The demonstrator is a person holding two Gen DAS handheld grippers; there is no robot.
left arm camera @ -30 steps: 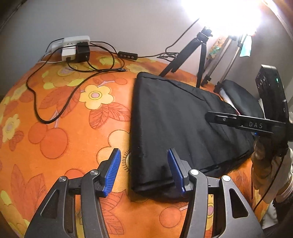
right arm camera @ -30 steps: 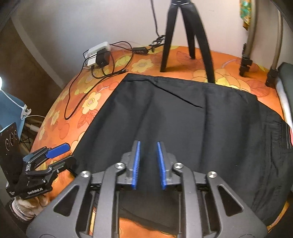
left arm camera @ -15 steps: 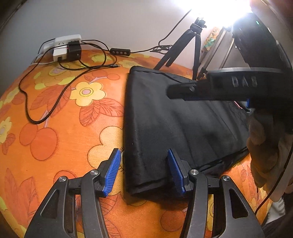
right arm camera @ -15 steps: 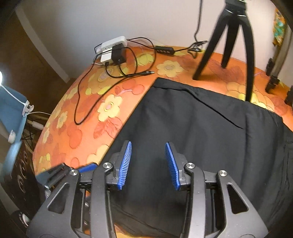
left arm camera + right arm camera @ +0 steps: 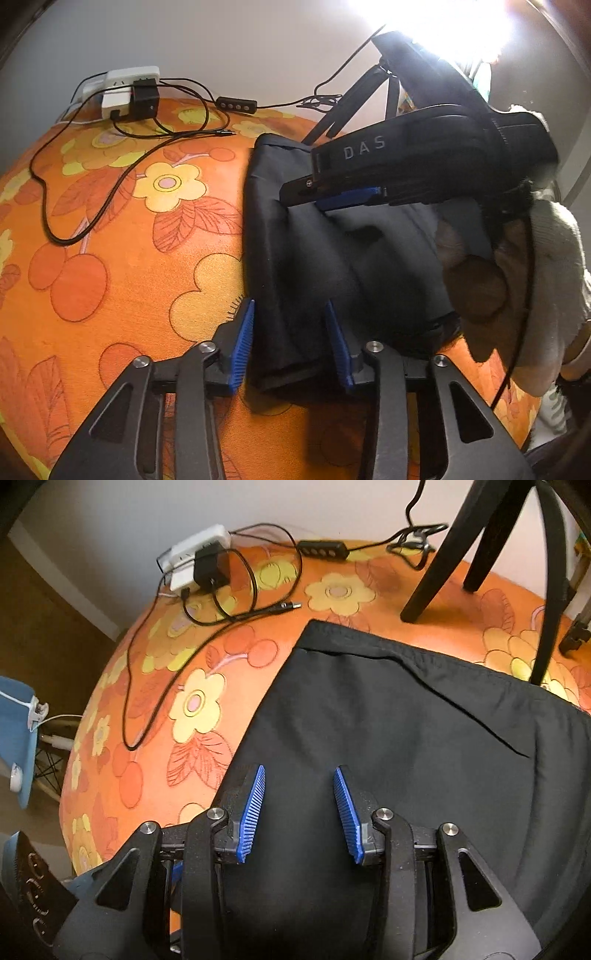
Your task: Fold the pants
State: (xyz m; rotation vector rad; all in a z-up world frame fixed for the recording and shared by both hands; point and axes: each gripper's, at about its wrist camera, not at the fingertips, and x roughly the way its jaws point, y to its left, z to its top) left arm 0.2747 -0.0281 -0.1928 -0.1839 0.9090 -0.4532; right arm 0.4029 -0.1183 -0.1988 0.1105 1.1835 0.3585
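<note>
On the bed: black pants (image 5: 317, 266) are lying folded into a long matte slab on an orange floral sheet (image 5: 122, 236), soft ridges running along the length.
Left gripper (image 5: 289, 341): its ribbed blue pads are straddling the near corner of the pants and the jaws are closing, cloth sitting between them; whether the pads are pressing yet is unclear.
Right gripper (image 5: 299, 812): it is hovering over the smooth black cloth with jaws parted, nothing pinched between the blue pads.
Person's hand (image 5: 517, 280): it is wearing a pale knit sleeve and gripping the black handle at right.
Far left: a white power strip (image 5: 194, 559) and looping black cables (image 5: 147, 686) are resting on the sheet.
Far right: black tripod legs (image 5: 439, 565) are standing just beyond the pants.
</note>
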